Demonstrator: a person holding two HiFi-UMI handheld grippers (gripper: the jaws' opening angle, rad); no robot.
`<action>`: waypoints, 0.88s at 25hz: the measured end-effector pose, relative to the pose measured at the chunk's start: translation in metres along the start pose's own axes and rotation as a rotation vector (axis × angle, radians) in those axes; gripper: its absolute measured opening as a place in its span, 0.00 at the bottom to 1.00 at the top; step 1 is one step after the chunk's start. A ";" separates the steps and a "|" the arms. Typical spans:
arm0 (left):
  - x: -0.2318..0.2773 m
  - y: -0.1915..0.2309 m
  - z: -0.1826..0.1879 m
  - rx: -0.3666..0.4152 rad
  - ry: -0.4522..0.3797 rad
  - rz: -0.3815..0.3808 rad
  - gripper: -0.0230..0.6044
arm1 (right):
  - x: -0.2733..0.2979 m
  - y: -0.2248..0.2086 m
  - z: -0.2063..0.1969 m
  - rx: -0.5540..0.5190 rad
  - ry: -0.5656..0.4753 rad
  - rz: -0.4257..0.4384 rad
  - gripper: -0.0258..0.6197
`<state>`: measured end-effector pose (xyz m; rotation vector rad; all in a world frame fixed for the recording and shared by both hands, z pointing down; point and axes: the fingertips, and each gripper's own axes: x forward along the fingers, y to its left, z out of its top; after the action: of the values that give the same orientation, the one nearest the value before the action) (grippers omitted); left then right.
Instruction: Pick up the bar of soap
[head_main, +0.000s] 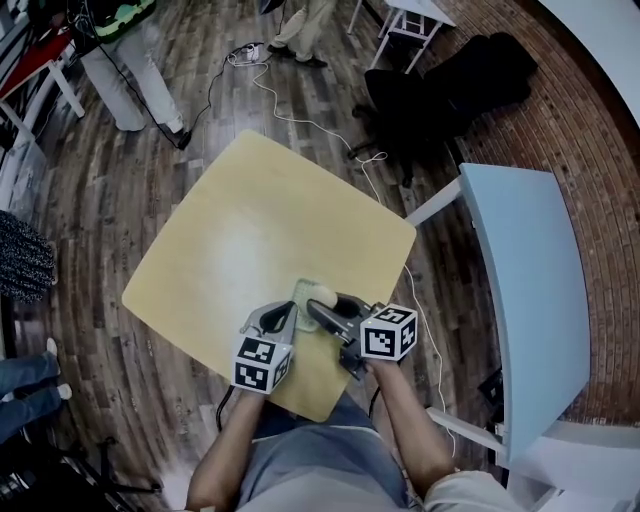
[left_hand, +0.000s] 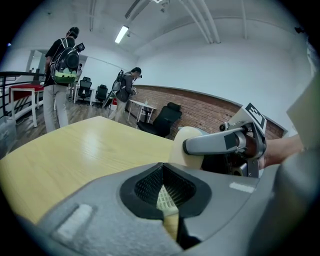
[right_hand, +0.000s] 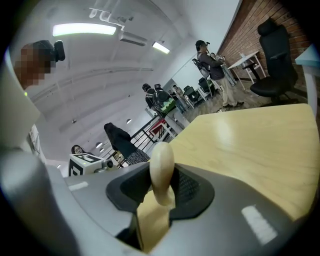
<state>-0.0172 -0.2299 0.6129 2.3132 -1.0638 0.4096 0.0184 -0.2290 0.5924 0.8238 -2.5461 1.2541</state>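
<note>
The cream bar of soap (head_main: 323, 294) is off the tan wooden table (head_main: 240, 250), near its front edge. My right gripper (head_main: 325, 308) is shut on the soap. In the right gripper view the soap (right_hand: 161, 167) stands edge-on between the two dark pads. The left gripper view shows the soap (left_hand: 186, 146) behind the right gripper's grey finger (left_hand: 220, 142). My left gripper (head_main: 288, 312) is close beside it on the left. Its jaws pinch a thin pale green gridded holder (left_hand: 165, 196), whose rest (head_main: 303, 291) lies next to the soap.
A light blue table (head_main: 525, 290) stands at the right, with a black office chair (head_main: 440, 95) behind it. A white cable (head_main: 300, 120) runs across the wood floor. A person (head_main: 125, 60) stands at the far left and another at the far middle, near a white table (head_main: 415, 20).
</note>
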 end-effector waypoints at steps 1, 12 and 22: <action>-0.002 0.000 0.002 0.000 -0.005 0.000 0.04 | -0.002 0.002 0.001 -0.004 -0.005 0.000 0.22; -0.020 -0.013 0.033 0.042 -0.060 -0.024 0.04 | -0.018 0.026 0.021 -0.032 -0.057 0.019 0.22; -0.037 -0.028 0.062 0.082 -0.114 -0.052 0.04 | -0.032 0.053 0.041 -0.074 -0.109 0.042 0.22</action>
<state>-0.0168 -0.2300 0.5356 2.4563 -1.0566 0.3091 0.0192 -0.2225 0.5184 0.8488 -2.6913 1.1486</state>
